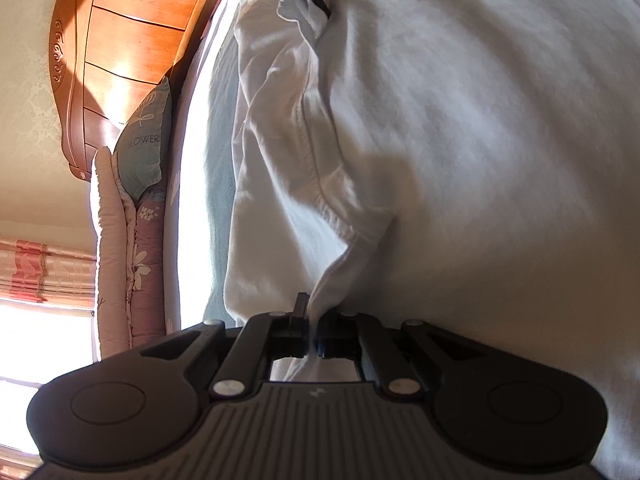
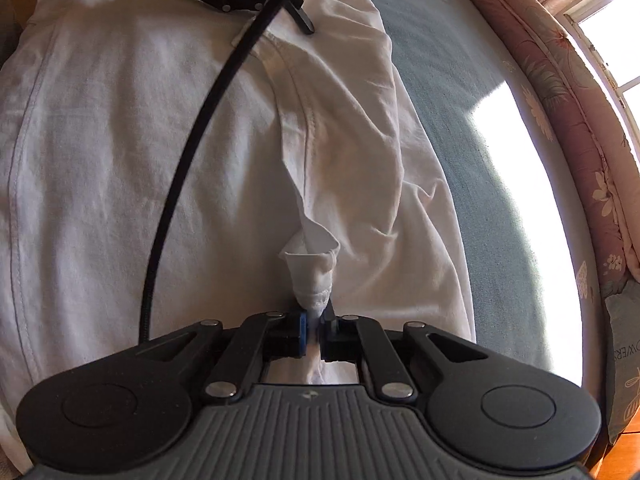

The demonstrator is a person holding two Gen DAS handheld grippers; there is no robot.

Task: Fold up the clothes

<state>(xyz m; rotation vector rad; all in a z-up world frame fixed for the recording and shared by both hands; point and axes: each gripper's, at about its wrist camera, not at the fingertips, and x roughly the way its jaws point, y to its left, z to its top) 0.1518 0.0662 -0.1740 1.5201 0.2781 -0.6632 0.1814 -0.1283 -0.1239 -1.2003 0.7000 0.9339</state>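
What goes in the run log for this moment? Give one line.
stage: fold grasp | left gripper: jaws shut on white shirt | right gripper: jaws shut on white shirt | surface: blue bedspread

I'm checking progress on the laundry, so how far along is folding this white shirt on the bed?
Early. The white shirt lies spread on the bed. In hand: left gripper and right gripper each pinch one end of the same side edge. Left: carrying that edge across; no finished fold shows.
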